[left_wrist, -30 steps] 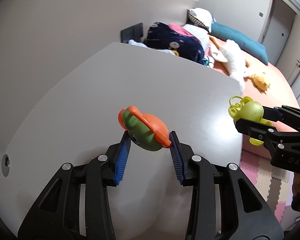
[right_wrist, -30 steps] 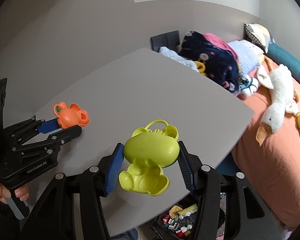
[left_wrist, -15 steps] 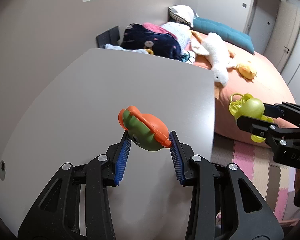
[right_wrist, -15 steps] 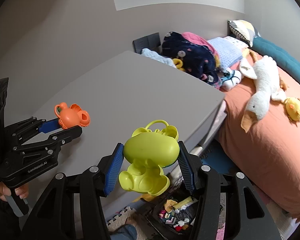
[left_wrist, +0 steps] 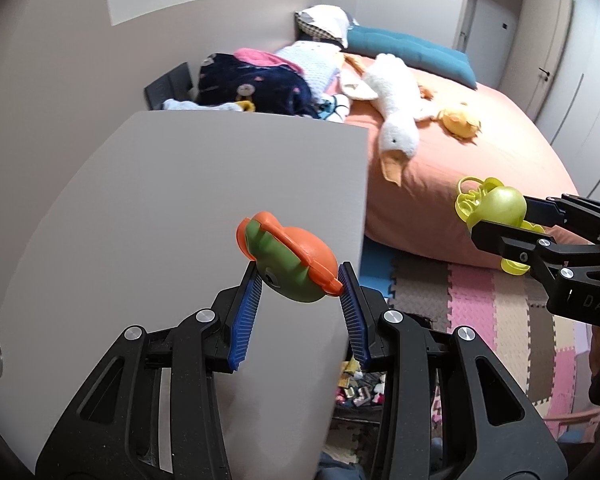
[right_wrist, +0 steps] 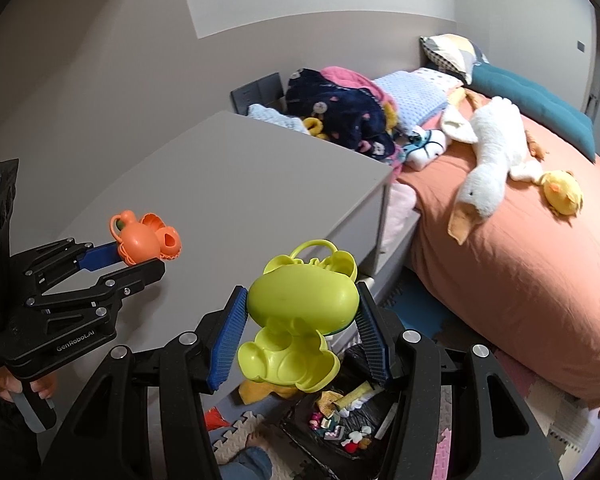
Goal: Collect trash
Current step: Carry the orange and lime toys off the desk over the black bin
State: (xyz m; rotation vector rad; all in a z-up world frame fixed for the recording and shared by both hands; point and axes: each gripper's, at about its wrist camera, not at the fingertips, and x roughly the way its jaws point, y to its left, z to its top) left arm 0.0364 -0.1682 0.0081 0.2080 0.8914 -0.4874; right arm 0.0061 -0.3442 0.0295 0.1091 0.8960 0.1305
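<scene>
An orange and green plastic toy shell (left_wrist: 290, 262) is clamped between the blue pads of my left gripper (left_wrist: 300, 280), held over the right edge of the grey table (left_wrist: 180, 200). The right wrist view shows that same toy (right_wrist: 144, 240) at the left. My right gripper (right_wrist: 302, 312) is shut on a yellow-green hinged toy shell (right_wrist: 300, 300), which hangs open past the table edge. Below it on the floor lies a black bin bag (right_wrist: 340, 428) with several scraps inside. In the left wrist view the yellow-green shell (left_wrist: 496, 208) sits at the right.
A bed with an orange cover (right_wrist: 520, 260) stands to the right, carrying a white plush goose (right_wrist: 488, 156), a yellow plush chick (right_wrist: 562, 196), clothes and pillows. Coloured foam mats (left_wrist: 480, 300) cover the floor. A person's foot (right_wrist: 256, 440) is near the bag.
Both grippers have swept to the right with their toys, from over the table to its right edge. The floor and the bin bag have come into view beneath them.
</scene>
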